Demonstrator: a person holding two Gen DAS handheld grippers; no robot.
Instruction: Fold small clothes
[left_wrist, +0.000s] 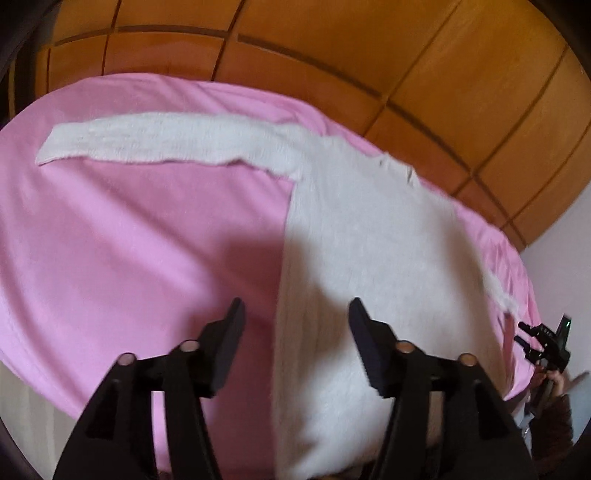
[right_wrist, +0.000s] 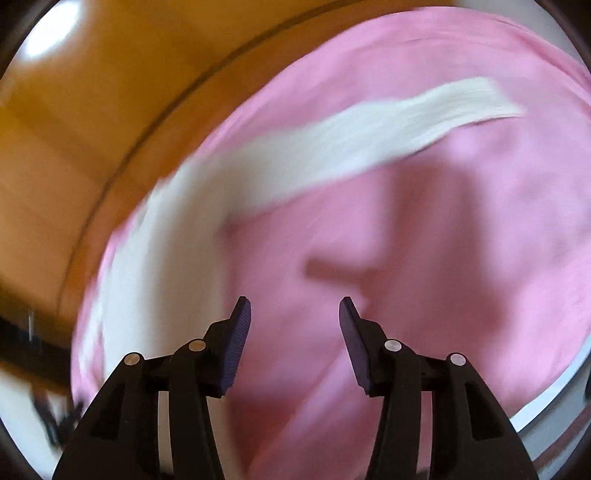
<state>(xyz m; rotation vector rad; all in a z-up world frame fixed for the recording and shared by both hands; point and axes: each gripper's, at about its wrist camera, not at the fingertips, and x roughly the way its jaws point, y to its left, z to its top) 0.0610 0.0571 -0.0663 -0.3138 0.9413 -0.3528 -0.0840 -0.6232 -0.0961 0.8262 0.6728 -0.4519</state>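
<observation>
A white knitted garment (left_wrist: 362, 236) lies flat on a pink bedsheet (left_wrist: 140, 229), one long sleeve (left_wrist: 155, 142) stretched out to the left. My left gripper (left_wrist: 295, 314) hovers open over the garment's left edge, nothing between its fingers. In the left wrist view the right gripper (left_wrist: 526, 334) shows at the far right edge, held by a hand. The right wrist view is blurred: my right gripper (right_wrist: 295, 314) stands open above bare pink sheet (right_wrist: 461, 258), with the white garment (right_wrist: 177, 266) to its left and a sleeve (right_wrist: 424, 110) running to the upper right.
An orange wooden panelled headboard (left_wrist: 369, 55) rises behind the bed. The bed's right edge (left_wrist: 524, 280) drops off beside a pale wall. A dark sleeve (left_wrist: 554, 417) of the person is at the lower right.
</observation>
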